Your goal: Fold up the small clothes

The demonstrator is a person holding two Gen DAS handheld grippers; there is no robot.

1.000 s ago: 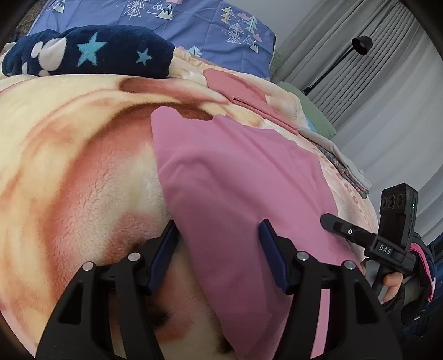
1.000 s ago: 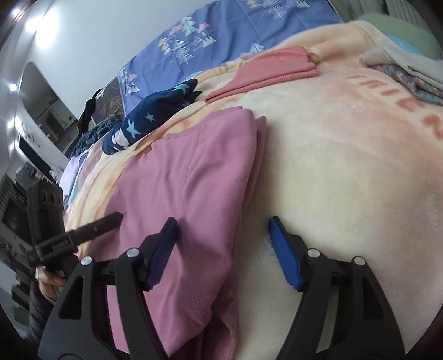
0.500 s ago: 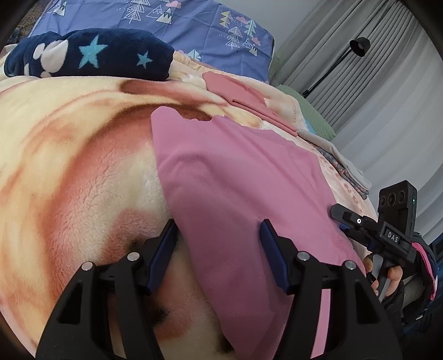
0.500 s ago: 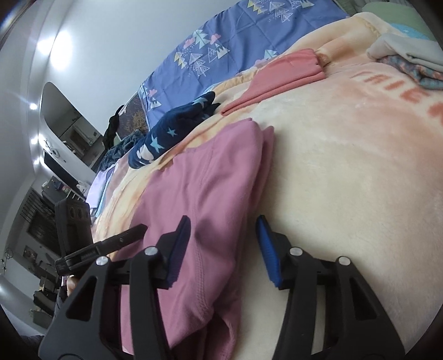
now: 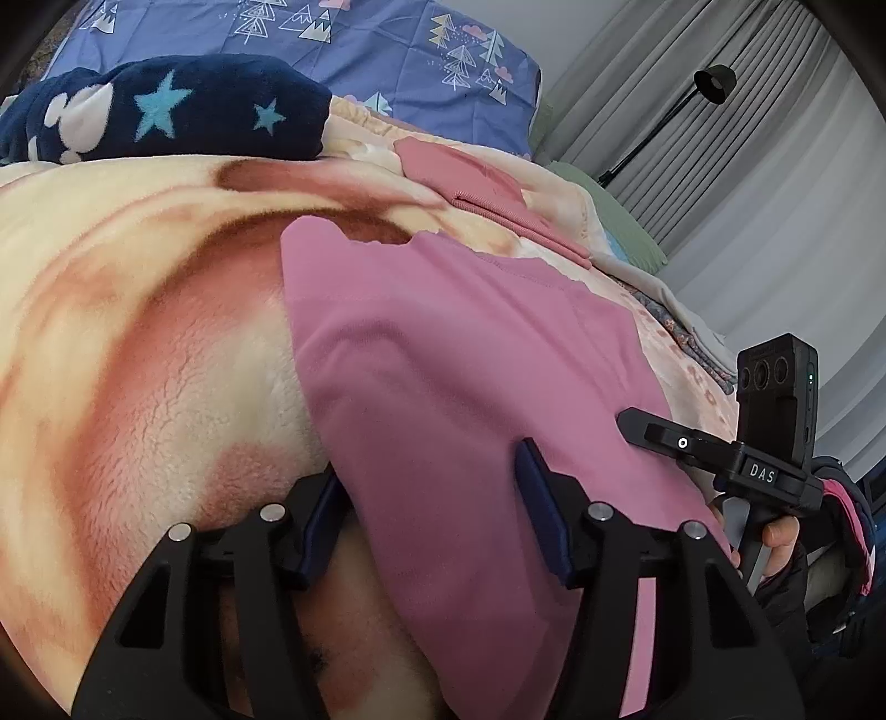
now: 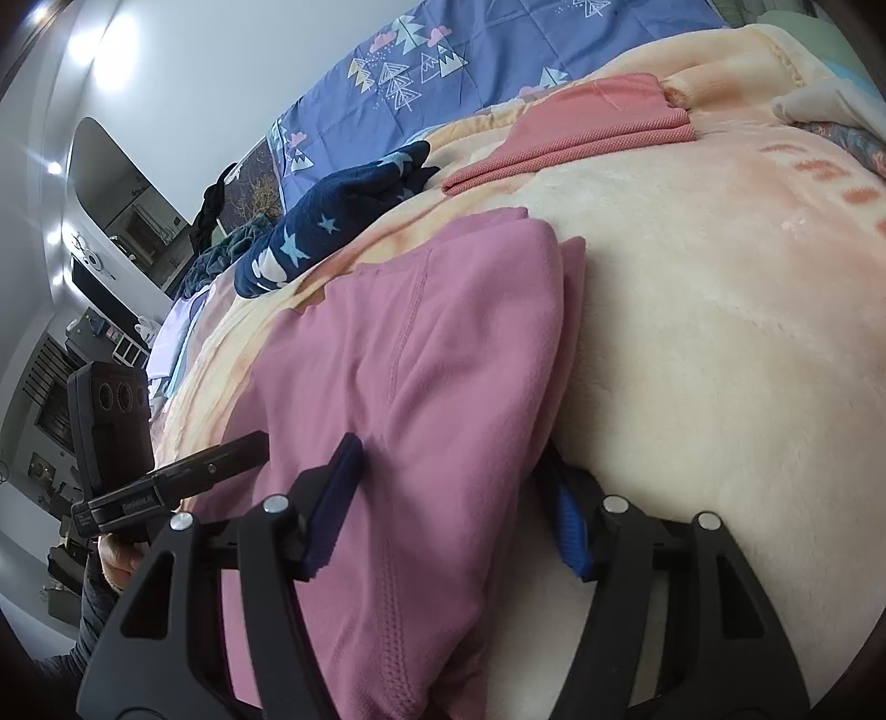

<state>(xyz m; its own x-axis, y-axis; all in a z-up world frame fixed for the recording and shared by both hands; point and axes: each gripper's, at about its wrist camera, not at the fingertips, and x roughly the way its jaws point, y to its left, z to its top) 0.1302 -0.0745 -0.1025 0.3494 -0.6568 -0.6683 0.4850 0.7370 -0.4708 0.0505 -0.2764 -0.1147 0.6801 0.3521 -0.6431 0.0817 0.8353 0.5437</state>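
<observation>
Lying between open hand-held gripper [image 6: 448, 498] fingers: pink garment [image 6: 432, 343].

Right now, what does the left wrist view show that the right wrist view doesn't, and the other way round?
Only the left wrist view shows the grey curtains, the black floor lamp and the right gripper from the side. Only the right wrist view shows the white wall with a mirror, shelves and the left gripper from the side. Both show the pink garment between open fingers, the peach blanket, the star-print navy fleece, the folded coral garment and the blue patterned sheet.
</observation>
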